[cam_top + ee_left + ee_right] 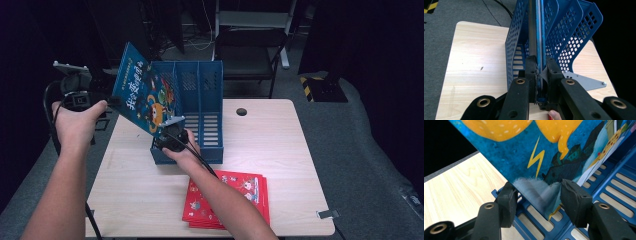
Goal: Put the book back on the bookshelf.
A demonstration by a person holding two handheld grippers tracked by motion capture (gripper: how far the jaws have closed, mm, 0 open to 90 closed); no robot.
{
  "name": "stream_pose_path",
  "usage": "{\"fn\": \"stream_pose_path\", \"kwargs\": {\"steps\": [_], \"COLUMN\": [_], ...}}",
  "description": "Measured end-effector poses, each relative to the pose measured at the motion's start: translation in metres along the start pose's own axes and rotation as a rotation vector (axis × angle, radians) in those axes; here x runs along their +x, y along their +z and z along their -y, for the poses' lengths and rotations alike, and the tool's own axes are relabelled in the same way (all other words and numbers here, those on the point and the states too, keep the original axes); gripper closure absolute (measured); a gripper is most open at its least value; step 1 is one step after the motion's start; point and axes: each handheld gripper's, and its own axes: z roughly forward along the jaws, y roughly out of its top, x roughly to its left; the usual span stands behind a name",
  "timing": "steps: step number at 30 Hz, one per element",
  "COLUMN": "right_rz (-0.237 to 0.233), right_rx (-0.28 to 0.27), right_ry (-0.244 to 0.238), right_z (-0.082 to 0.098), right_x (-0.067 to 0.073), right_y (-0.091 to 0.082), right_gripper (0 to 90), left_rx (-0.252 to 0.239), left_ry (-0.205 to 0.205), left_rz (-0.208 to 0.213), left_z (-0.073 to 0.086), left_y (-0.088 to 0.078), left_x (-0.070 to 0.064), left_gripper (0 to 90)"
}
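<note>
- Your L gripper [107, 100] is clenched on the upper-left edge of the blue picture book [145, 95]. In the left gripper view the book [539, 37] runs edge-on between the pads, pinched tight.
- Your R gripper [167, 137] sits at the book's lower corner [544, 200]. Its jaws stand half apart, one each side of that corner. I can't tell if the pads press or just bracket it.
- Book hangs tilted, top toward 10 o'clock. Its low corner is over the leftmost slot of the blue file rack [207, 105], which stands mid-table.
- Risk 1: the corner catches on the slotted rack floor [614, 195] or a divider. Cause would be the tilt: pushed down at this slant, it likely jams or creases.
- Risk 2: the rack tips or slides toward 6 o'clock, since nothing holds it. A sideways shove from the book would prob do that.
- Risk 3: if the R jaws aren't gripping, the thin book may swing or flop about the single L pinch and miss the slot.
- Risk 4: your R forearm passes over the red books [230, 200] at 6 o'clock on the table [285, 150]. A drop of the elbow could drag them.
- Writing: yellow Chinese title on the cover, "我" legible, rest too small. No brand readable on the rack. The red covers' text is unreadable.
</note>
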Motion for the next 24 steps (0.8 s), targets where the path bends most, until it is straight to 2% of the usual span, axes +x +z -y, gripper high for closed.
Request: {"fn": "stream_pose_path", "kwargs": {"steps": [11, 12, 14, 24], "right_rz": [0.004, -0.007, -0.005, -0.006], "right_rx": [-0.007, -0.013, -0.009, 0.006], "right_ry": [-0.007, 0.002, -0.013, -0.019], "right_z": [-0.0003, 0.0001, 0.0004, 0.0026], "right_x": [0.0021, 0.0027, 0.0026, 0.0088], "right_y": [0.0026, 0.0041, 0.0044, 0.0064], "right_gripper": [47.6, 47.5, 47.5, 47.3], "left_rx": [0.009, 0.010, 0.012, 0.019], "left_ry": [0.008, 0.008, 0.012, 0.016], "left_rz": [-0.015, -0.016, -0.017, -0.019], "left_z": [-0.0003, 0.0000, 0.0008, 0.0042], "left_y": [-0.0005, -0.0005, -0.0004, -0.0013], "left_x": [-0.0018, -0.0019, -0.0009, 0.0000], "left_gripper": [83.1, 83.1, 83.1, 83.2]}}
